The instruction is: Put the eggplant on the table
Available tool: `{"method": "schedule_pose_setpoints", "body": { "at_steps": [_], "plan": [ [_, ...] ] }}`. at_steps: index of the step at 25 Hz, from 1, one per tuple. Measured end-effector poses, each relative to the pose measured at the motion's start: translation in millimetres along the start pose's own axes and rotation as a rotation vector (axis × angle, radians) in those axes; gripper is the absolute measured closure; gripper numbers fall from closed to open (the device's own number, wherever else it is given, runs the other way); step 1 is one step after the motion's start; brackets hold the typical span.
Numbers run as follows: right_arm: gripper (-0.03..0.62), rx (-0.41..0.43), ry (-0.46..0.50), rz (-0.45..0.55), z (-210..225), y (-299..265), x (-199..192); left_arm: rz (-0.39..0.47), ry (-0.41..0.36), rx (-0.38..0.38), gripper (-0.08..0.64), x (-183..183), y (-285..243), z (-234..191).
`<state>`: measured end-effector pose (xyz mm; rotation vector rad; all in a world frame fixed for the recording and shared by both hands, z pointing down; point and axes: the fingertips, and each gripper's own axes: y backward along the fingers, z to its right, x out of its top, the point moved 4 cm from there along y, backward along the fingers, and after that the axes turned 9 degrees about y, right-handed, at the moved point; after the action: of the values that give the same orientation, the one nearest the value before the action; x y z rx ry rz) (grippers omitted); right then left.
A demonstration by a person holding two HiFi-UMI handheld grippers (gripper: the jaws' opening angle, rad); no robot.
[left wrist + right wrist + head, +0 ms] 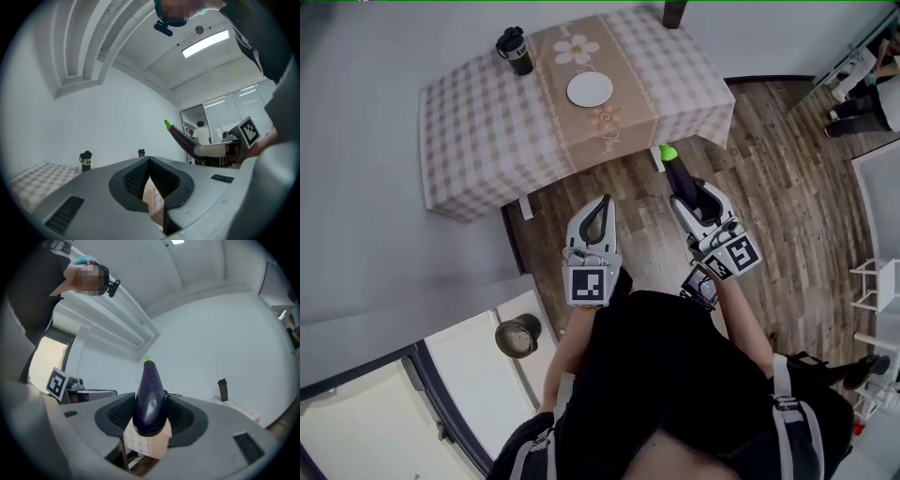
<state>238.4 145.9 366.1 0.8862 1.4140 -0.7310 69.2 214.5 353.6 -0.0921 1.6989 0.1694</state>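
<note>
A dark purple eggplant with a green stem end sticks out forward from my right gripper, which is shut on it. In the right gripper view the eggplant stands between the two pads of the right gripper. My left gripper is beside it, shut and holding nothing. The left gripper has its jaws meeting at the tips, and the eggplant shows off to the right. Both grippers hang over the wooden floor, short of the table with its checked cloth.
On the table stand a white plate and a black bottle. A dark post is at the table's far edge. A round metal object sits at lower left, and a white rack stands at right. People are far right.
</note>
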Motion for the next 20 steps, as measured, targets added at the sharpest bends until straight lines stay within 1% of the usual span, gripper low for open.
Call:
{"method": "schedule_pose_setpoints", "body": {
  "at_steps": [4, 7, 10, 12, 15, 20],
  "plan": [
    [0.377, -0.013, 0.035, -0.019, 13.2, -54.1, -2.1, -0.025, 0.000, 0.009, 0.551, -2.4, -26.7, -45.8],
    [0.377, -0.027, 0.045, -0.036, 22.6, -85.1, -6.7, -0.020, -0.009, 0.004, 0.551, -5.1, -43.3, -72.0],
    [0.377, -0.037, 0.059, -0.042, 29.9, -112.8, -12.0, -0.045, -0.006, 0.001, 0.551, -12.3, -55.6, -96.6],
    [0.377, -0.046, 0.061, -0.037, 35.8, -132.0, -16.0, -0.046, -0.016, -0.004, 0.551, -14.9, -65.7, -113.9],
    [0.377, -0.060, 0.068, -0.031, 44.2, -154.9, -19.5, -0.034, 0.005, -0.001, 0.551, -17.9, -79.4, -135.4],
    [0.377, -0.082, 0.087, -0.026, 56.7, -178.0, -17.7, -0.056, 0.009, -0.008, 0.551, -24.3, -98.2, -160.1]
  ]
}}
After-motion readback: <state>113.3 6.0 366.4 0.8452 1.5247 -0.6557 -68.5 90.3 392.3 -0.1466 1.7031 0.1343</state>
